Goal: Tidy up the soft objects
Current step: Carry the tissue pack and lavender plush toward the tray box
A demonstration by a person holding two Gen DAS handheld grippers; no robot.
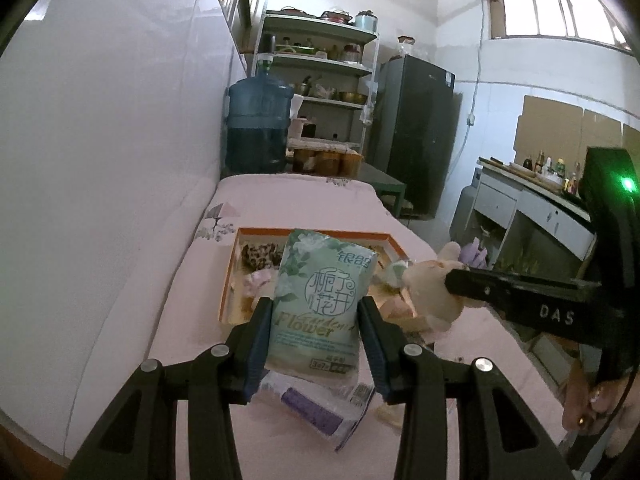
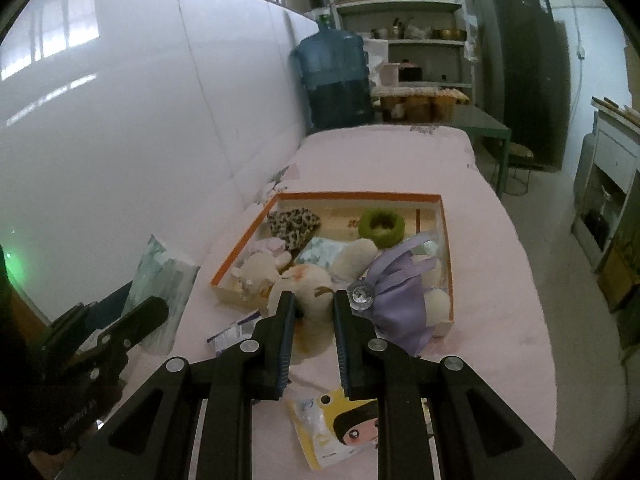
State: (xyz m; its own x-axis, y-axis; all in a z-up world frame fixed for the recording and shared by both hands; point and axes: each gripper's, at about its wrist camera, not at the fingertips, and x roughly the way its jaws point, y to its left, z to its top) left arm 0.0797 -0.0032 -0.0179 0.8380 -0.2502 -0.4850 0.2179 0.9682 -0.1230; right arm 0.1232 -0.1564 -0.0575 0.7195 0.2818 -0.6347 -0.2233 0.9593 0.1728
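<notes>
The green tissue pack (image 1: 320, 300) is hiding much of the orange-rimmed box (image 1: 230, 276) in the left wrist view. Only the right wrist view is showing the box contents clearly: a green ring (image 2: 381, 227), a leopard-print piece (image 2: 294, 226) and a purple sachet (image 2: 396, 296). The left claw (image 1: 316, 344) is gripping the tissue pack at both sides, upright above the pink-covered desk (image 1: 188, 320). The right claw (image 2: 314, 332) is closing narrowly on a cream plush toy (image 2: 310, 284) at the near edge of the box. A cartoon packet (image 2: 340, 428) is lying partly hidden beneath the right claw.
</notes>
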